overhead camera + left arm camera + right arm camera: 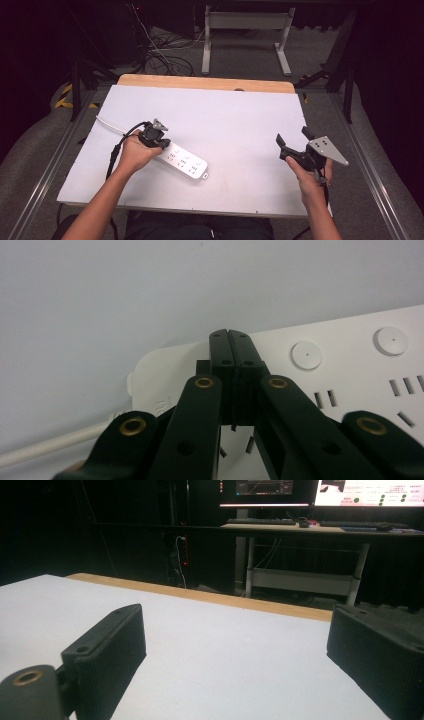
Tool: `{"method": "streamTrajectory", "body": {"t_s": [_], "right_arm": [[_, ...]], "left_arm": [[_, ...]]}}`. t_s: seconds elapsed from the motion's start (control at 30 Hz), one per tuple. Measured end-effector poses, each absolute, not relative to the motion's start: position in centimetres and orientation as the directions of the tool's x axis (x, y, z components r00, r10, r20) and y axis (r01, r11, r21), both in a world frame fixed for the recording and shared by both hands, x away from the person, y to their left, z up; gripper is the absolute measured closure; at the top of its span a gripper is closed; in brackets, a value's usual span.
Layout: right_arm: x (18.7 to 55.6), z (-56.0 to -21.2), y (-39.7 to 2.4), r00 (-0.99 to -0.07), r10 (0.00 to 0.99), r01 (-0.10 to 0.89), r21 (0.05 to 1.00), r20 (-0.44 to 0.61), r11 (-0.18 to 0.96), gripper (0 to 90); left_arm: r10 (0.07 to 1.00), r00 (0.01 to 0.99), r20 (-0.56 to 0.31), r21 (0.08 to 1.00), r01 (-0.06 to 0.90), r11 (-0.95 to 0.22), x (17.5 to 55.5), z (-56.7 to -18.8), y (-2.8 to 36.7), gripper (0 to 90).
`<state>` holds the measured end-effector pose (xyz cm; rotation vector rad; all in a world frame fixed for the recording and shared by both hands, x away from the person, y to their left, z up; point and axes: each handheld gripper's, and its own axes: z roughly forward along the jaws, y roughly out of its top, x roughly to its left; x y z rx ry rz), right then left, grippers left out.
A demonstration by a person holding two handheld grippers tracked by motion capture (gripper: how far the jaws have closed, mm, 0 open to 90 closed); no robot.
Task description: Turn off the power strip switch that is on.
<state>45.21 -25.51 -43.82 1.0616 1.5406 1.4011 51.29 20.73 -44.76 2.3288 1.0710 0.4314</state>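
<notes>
A white table (240, 110) with a wooden strip along its far edge stands in a dark room, with cables on the floor and a metal desk frame behind it. On the table lies a white power strip (186, 162), left of the middle and slanted, its cord (109, 124) running off toward the far left. The left gripper (159, 143) sits over the cord end of the strip with its jaws clenched together, nothing between them; in the left gripper view the closed tips rest on or just above the strip's top face (350, 370) near the round buttons, which looks like a way to pin the strip down or press a switch, though actual contact cannot be told. The right gripper (295, 141) hangs near the table's right edge, well apart from the strip, its jaws released and wide with bare table between them, probably waiting its turn
</notes>
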Motion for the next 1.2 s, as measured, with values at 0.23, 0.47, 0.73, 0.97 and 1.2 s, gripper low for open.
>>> {"method": "streamTrajectory", "body": {"t_s": [0.23, 0.47, 0.73, 0.97, 1.2], "right_arm": [[45.20, -43.85, -25.35, -0.344, 0.939, 0.077, 0.996, -0.017, 0.046, 9.2], [45.10, -43.88, -25.42, -0.348, 0.937, 0.077, 0.996, -0.011, 0.040, 9.2], [45.13, -43.86, -25.31, -0.349, 0.937, 0.076, 0.996, -0.014, 0.044, 9.2], [45.11, -43.84, -25.30, -0.351, 0.936, 0.075, 0.996, -0.017, 0.047, 9.2], [45.13, -43.86, -25.36, -0.346, 0.938, 0.075, 0.996, -0.016, 0.045, 9.2]], "left_arm": [[0.771, 0.633, 0.070, 0.583, 0.602, -0.546, 51.31, -44.69, 20.63, 90.0], [0.771, 0.634, 0.064, 0.582, 0.604, -0.545, 51.38, -44.68, 20.65, 90.0], [0.770, 0.635, 0.065, 0.587, 0.600, -0.544, 51.32, -44.74, 20.71, 90.0], [0.779, 0.626, 0.035, 0.601, 0.610, -0.516, 51.29, -44.88, 20.96, 90.0], [0.776, 0.630, 0.034, 0.600, 0.608, -0.520, 51.34, -44.86, 21.00, 90.0]]}}
